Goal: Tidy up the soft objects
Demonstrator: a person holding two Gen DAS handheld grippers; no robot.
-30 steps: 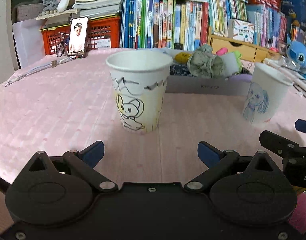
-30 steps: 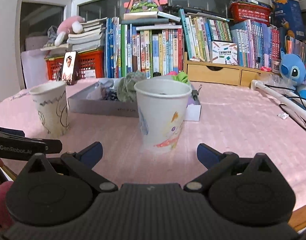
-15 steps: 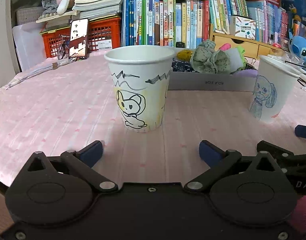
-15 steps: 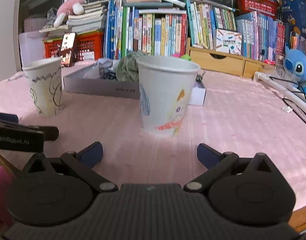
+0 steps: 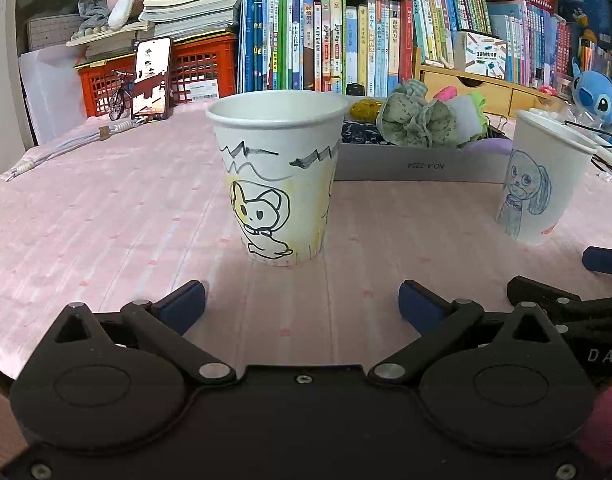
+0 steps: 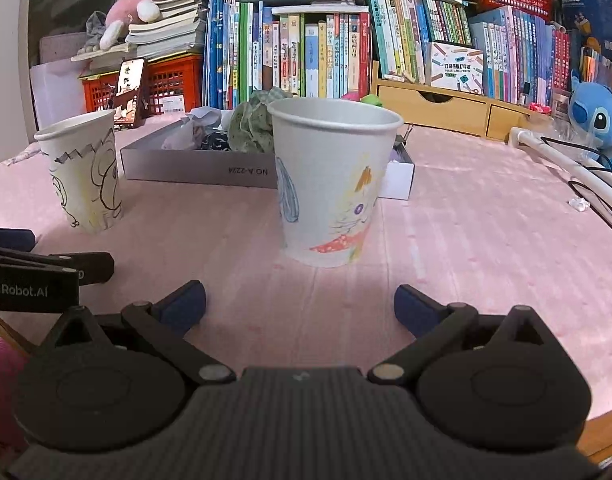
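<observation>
A paper cup with a bear drawing [image 5: 279,176] stands upright on the pink tablecloth just ahead of my left gripper [image 5: 301,306], which is open and empty. A second paper cup with coloured drawings [image 6: 332,180] stands just ahead of my right gripper [image 6: 299,304], also open and empty. Behind both cups a low grey box [image 5: 418,166] holds soft items: a green scrunchie [image 5: 416,120], dark fabric and pale cloth. The box also shows in the right wrist view [image 6: 197,166]. The bear cup shows at the left there [image 6: 83,172].
A phone [image 5: 151,78] stands at the back left beside a red crate [image 5: 201,72]. Books line the back. A wooden drawer unit [image 6: 438,110] and a blue plush toy [image 6: 596,114] sit at the back right. Cables [image 6: 586,184] lie at the right.
Both grippers have dropped lower and moved a little closer to their cups. The cups now look larger and the views are more level. Both stay open.
</observation>
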